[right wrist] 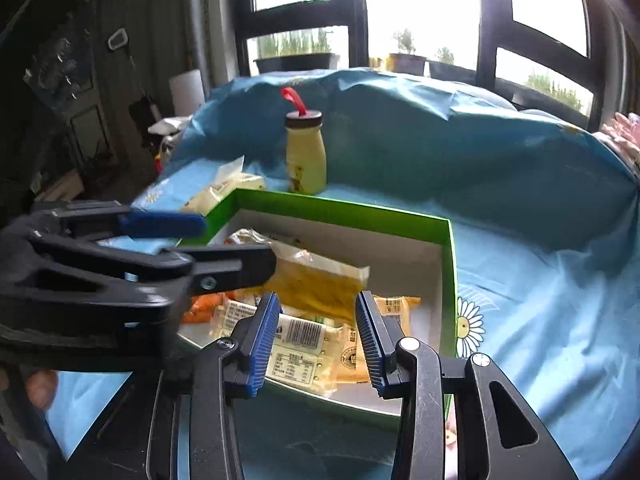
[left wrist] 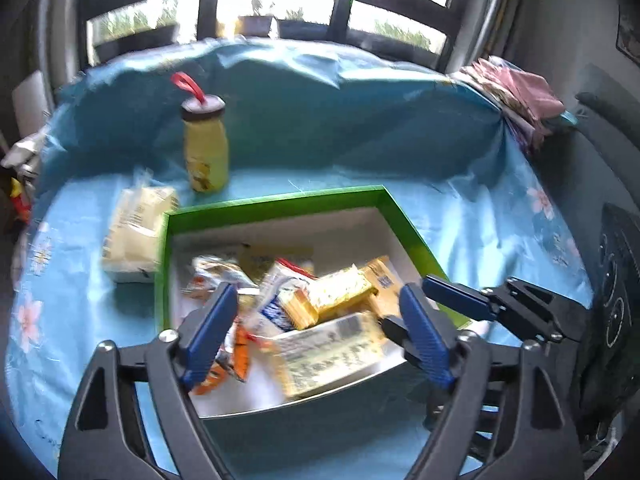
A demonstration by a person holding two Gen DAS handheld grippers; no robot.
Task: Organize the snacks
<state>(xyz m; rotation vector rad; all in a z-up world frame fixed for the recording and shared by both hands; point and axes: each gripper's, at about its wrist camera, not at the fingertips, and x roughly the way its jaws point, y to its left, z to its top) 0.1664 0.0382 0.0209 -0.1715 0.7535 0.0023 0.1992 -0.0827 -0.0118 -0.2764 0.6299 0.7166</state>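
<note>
Both grippers hover over the green box [left wrist: 280, 204], each spread wide and holding nothing: the left gripper [left wrist: 316, 328] hangs above the heap of packets, and the right gripper [right wrist: 318, 336] sits above the box's near edge, probably so either can drop onto a packet. Inside the box lie many wrapped snacks in a loose jumble: a large pale packet with a barcode [right wrist: 298, 344], a yellow packet [right wrist: 320, 284], and orange wrappers [left wrist: 224, 364]. Outside it, on the blue flowered cloth [left wrist: 500, 232], one cream packet [left wrist: 134, 232] rests just beside the box's left wall, and a yellow bottle [left wrist: 205, 148] stands upright behind.
</note>
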